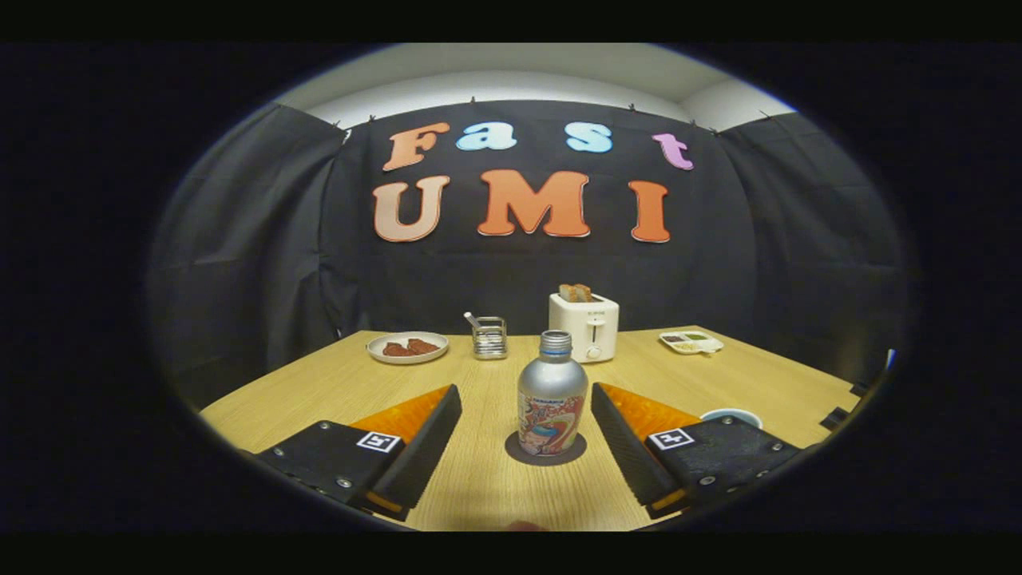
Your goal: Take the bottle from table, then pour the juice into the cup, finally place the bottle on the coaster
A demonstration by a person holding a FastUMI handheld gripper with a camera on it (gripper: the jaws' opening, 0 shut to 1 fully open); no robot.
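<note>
Upright, bottle (552,395) on coaster (546,452) — between parted fingers (435,427).

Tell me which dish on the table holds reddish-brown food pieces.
The round white plate beyond the gripper, beside the metal rack; the rectangular white tray holds small separate portions instead. The fingers stand open.

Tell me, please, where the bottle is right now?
In the gripper view, the bottle stands upright on the coaster, between the open gripper fingers, before the toaster.
</note>
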